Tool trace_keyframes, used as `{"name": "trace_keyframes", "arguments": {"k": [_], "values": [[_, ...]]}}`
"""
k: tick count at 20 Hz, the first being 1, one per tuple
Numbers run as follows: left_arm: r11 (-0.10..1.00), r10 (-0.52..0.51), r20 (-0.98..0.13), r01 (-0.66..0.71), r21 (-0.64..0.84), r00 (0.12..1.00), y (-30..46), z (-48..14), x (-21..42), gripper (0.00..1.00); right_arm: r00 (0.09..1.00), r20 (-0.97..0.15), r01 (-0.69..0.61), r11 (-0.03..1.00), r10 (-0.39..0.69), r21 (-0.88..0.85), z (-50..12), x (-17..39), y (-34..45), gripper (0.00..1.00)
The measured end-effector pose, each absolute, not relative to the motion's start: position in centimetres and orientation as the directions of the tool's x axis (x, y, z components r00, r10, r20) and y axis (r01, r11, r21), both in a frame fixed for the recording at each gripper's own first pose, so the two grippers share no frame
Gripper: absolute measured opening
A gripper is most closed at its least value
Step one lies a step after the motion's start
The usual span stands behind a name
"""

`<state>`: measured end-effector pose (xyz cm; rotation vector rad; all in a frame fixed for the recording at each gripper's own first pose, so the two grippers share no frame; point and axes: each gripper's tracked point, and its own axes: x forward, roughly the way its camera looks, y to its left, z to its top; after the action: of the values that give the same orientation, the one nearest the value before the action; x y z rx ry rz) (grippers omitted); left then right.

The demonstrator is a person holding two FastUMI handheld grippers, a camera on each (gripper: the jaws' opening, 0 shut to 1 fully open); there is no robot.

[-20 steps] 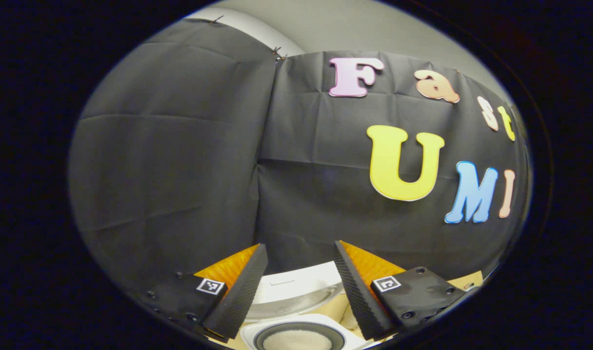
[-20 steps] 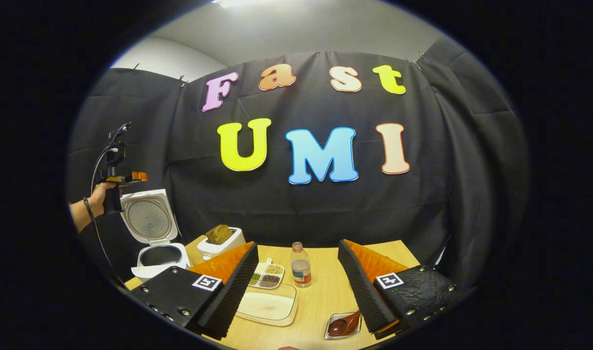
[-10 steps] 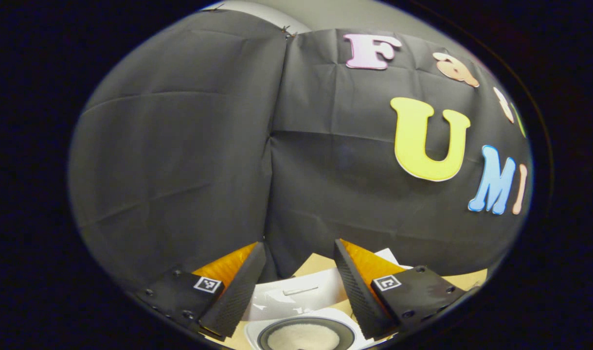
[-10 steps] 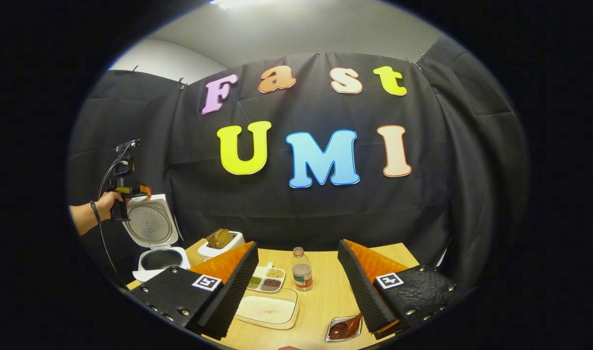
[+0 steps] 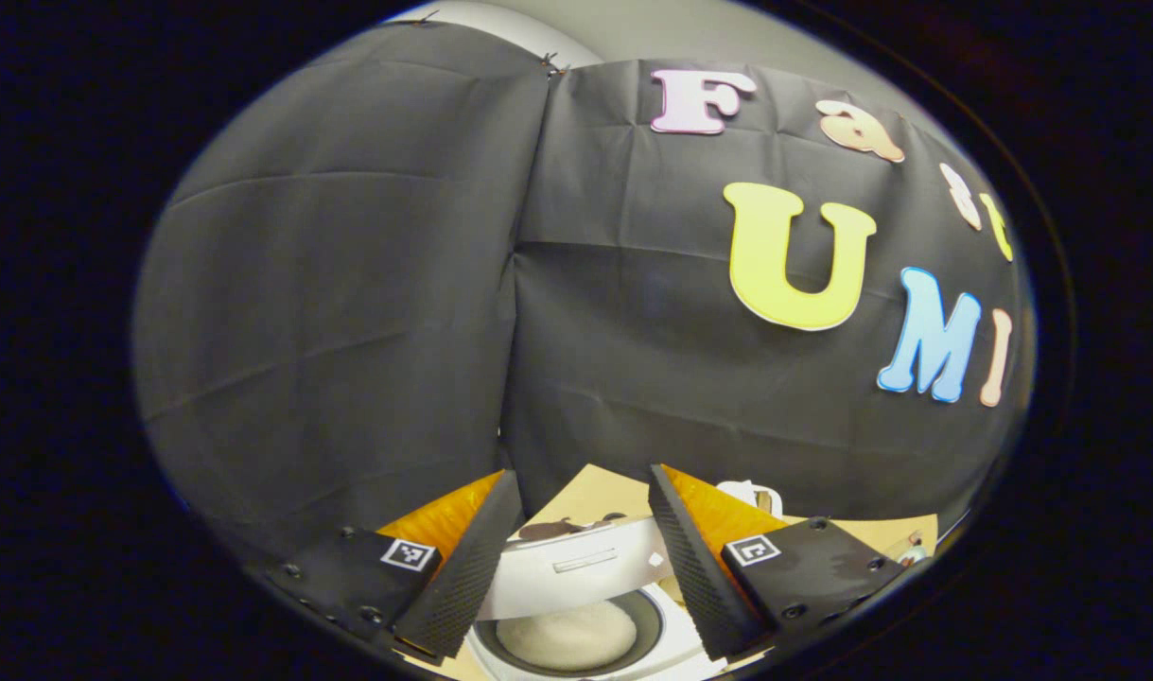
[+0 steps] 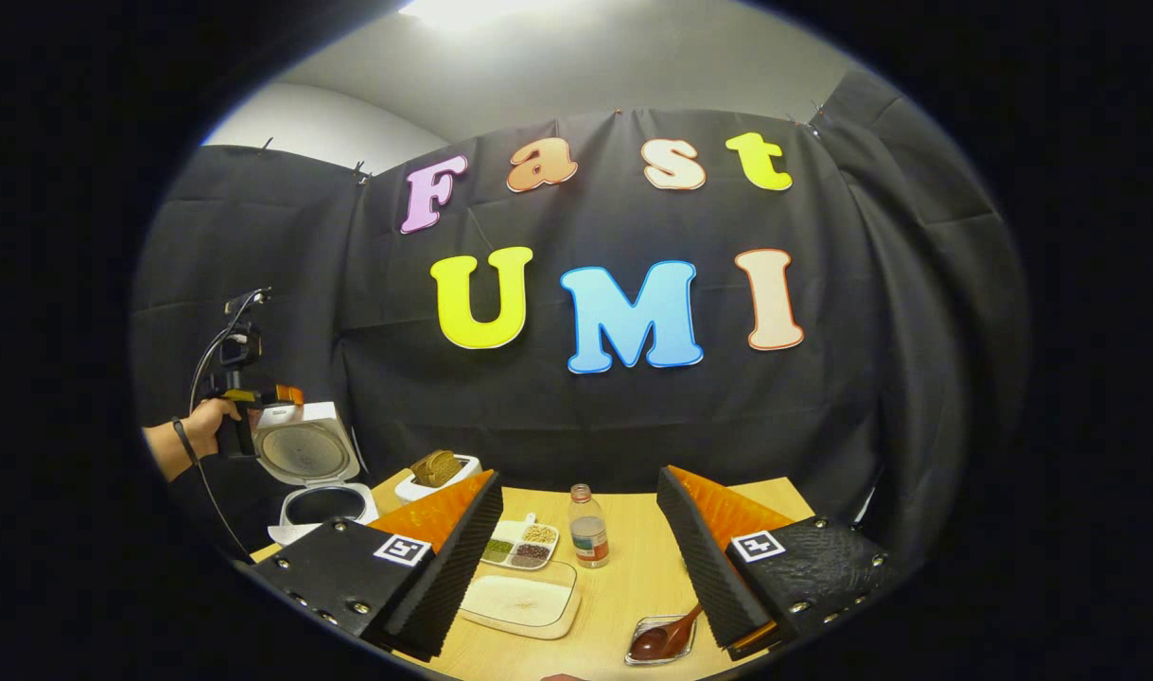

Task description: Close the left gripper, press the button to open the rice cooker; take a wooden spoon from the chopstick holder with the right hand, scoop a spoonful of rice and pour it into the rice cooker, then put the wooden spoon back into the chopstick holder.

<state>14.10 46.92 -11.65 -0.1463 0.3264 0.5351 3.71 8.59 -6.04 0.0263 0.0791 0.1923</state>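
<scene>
The white rice cooker [image 6: 321,506] stands at the table's left end, its lid [image 6: 304,452] tipped partway forward over the pot. A hand holds my left gripper [image 6: 278,392] against the lid's top edge. In the left gripper view the lid [image 5: 576,567] lies between the fingers of my open left gripper [image 5: 581,480], with white rice in the pot [image 5: 567,636] below it. My right gripper [image 6: 578,476] hangs open above the table's front. A dark wooden spoon [image 6: 666,638] lies in a small clear holder below its right finger. A clear tray of rice [image 6: 522,601] sits near its left finger.
On the wooden table [image 6: 633,577] stand a white toaster with bread [image 6: 434,470], a small bottle [image 6: 587,528] and a divided dish of grains [image 6: 519,546]. The black cloth wall runs close behind the table.
The left gripper came down onto the top of the upright lid, and the lid has tipped forward over the pot. The right gripper has barely moved.
</scene>
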Motion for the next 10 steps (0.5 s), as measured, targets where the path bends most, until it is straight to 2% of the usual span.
{"name": "trace_keyframes", "arguments": {"k": [1, 2, 3, 4, 8, 10], "values": [[0.849, 0.476, -0.35, -0.525, -0.058, 0.807, 46.2, -12.1, 13.6, 0.99, 0.979, -0.066, -0.191, 0.981, 0.193, 0.038, -5.6, 3.5, 8.4, 0.99], [0.848, 0.473, -0.359, -0.526, -0.063, 0.805, 45.4, -12.7, 13.0, 0.92, 0.979, -0.056, -0.192, 0.981, 0.194, 0.041, -5.1, 3.3, 8.1, 0.99], [0.849, 0.469, -0.366, -0.524, -0.064, 0.804, 44.7, -13.2, 12.6, 0.95, 0.98, -0.044, -0.192, 0.98, 0.194, 0.041, -4.6, 3.0, 8.0, 0.99], [0.852, 0.463, -0.373, -0.52, -0.065, 0.804, 44.0, -13.9, 12.0, 0.92, 0.98, -0.032, -0.193, 0.98, 0.194, 0.041, -4.0, 2.8, 7.7, 0.99], [0.856, 0.434, -0.407, -0.508, -0.092, 0.804, 42.0, -16.3, 10.6, 0.99, 0.981, -0.001, -0.196, 0.98, 0.196, 0.022, -2.8, 2.2, 7.2, 0.99], [0.857, 0.422, -0.424, -0.505, -0.101, 0.801, 41.2, -17.5, 10.0, 0.96, 0.98, -0.003, -0.197, 0.98, 0.197, 0.02, -2.9, 1.9, 7.1, 0.99]]}}
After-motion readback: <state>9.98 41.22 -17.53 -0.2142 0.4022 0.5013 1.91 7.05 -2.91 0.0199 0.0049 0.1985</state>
